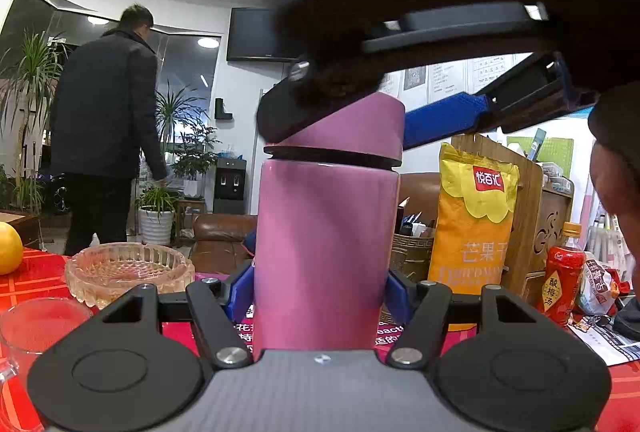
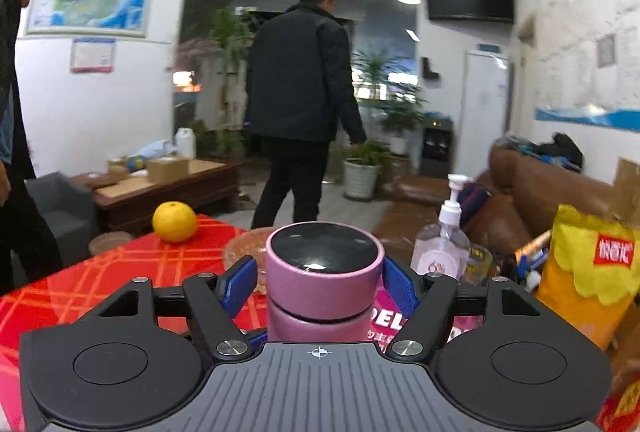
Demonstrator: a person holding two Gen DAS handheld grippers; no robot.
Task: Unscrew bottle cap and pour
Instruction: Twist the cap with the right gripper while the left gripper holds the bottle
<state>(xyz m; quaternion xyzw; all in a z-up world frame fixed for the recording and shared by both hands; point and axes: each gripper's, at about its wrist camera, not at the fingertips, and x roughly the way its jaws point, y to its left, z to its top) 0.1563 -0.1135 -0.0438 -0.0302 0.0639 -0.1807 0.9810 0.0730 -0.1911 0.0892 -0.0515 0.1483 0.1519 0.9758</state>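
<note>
A pink bottle (image 1: 326,252) stands upright on the red tablecloth. My left gripper (image 1: 320,294) is shut on its body, blue pads pressed to both sides. Its pink cap (image 1: 356,126) with a black top sits tilted, with a dark gap above the bottle's neck. My right gripper (image 2: 320,284) comes from above and is shut on the cap (image 2: 324,264), a blue pad on each side. In the left wrist view the right gripper's black frame and one blue finger (image 1: 444,120) cover the cap's top. An empty clear glass cup (image 1: 36,328) stands at lower left.
A cut-glass ashtray (image 1: 128,270) sits left of the bottle, a yellow fruit (image 2: 174,221) further left. A yellow snack bag (image 1: 472,216), a red drink bottle (image 1: 562,280), a wooden rack (image 1: 532,200) and a pump bottle (image 2: 442,240) crowd the right. A man stands behind.
</note>
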